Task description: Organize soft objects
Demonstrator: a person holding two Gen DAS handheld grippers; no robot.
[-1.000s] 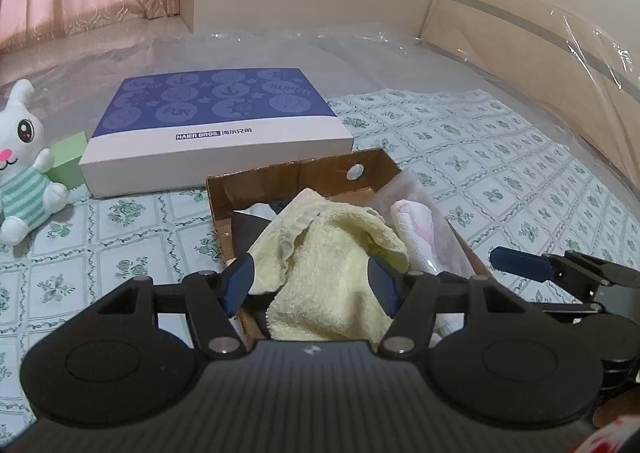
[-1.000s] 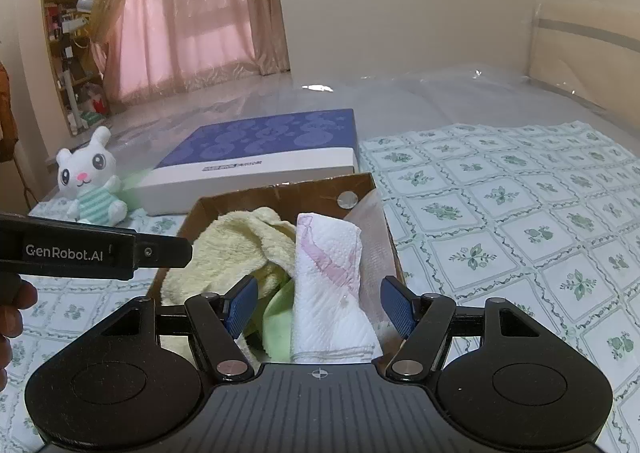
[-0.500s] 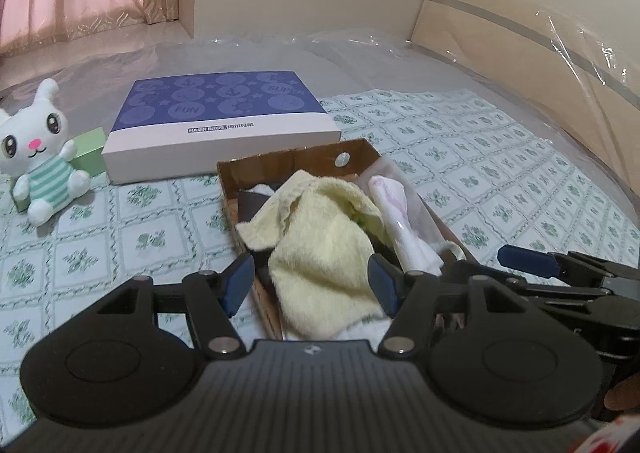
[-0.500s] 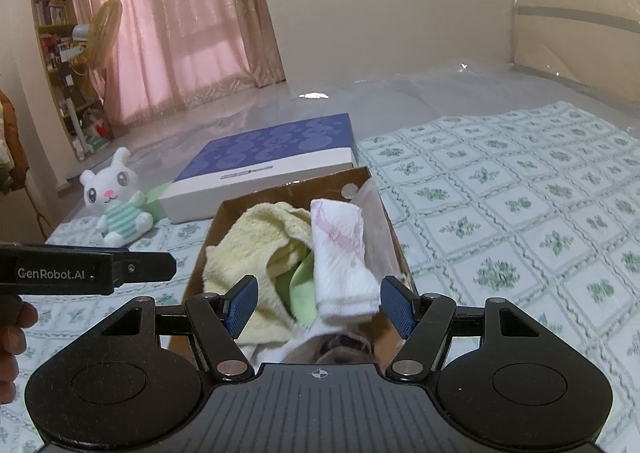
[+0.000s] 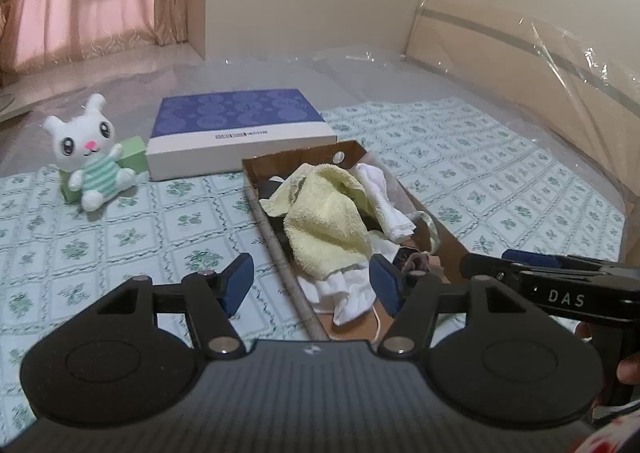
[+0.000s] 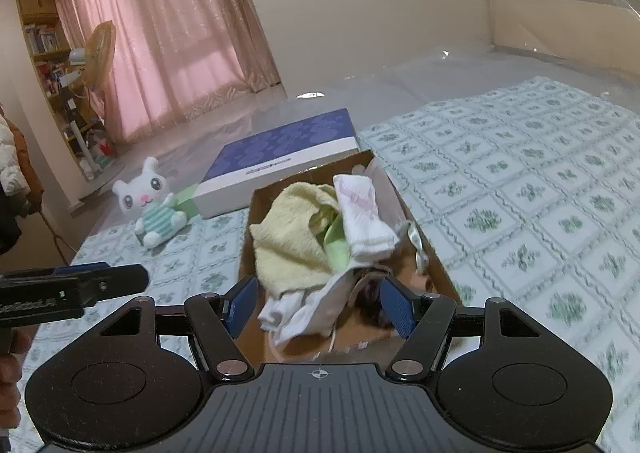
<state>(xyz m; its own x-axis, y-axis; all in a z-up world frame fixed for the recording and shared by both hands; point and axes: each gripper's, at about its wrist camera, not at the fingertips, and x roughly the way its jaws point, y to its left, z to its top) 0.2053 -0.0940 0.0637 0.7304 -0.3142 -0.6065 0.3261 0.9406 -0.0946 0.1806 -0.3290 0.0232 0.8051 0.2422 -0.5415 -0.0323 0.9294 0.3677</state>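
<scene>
Cardboard box (image 5: 436, 229) on a bed (image 5: 120, 237) covered with a green-patterned sheet; the box lies at lower centre of both views. Its long axis runs from the lower edge of the frame toward the upper centre, the far short wall, which bears a round hole, pointing at a blue-and-white flat box (image 5: 240, 133).

Contents: a yellow towel (image 5: 324, 225) draped over the pile along the box's length; a white cloth (image 5: 384, 201) to its right, also lengthwise; more white fabric (image 5: 344, 293) at the near end.

Left gripper (image 5: 312, 283): its jaws are opening, nothing between the pads; the box's left wall and the near white fabric show beyond the gap. Right gripper (image 6: 318, 307): jaws apart, empty, above the near end of the box.

Left of the box, well apart, sits a white rabbit toy (image 5: 90, 157), leaning against a green block (image 5: 132, 151).

The right view alone shows pink marks on the white cloth, a light-green cloth (image 6: 338, 245) under it, and a bookshelf (image 6: 44, 49) and fan (image 6: 98, 57) at upper left. The left view alone shows the plastic-wrapped headboard (image 5: 520, 65) at upper right. Each view catches the other gripper at its side edge.
</scene>
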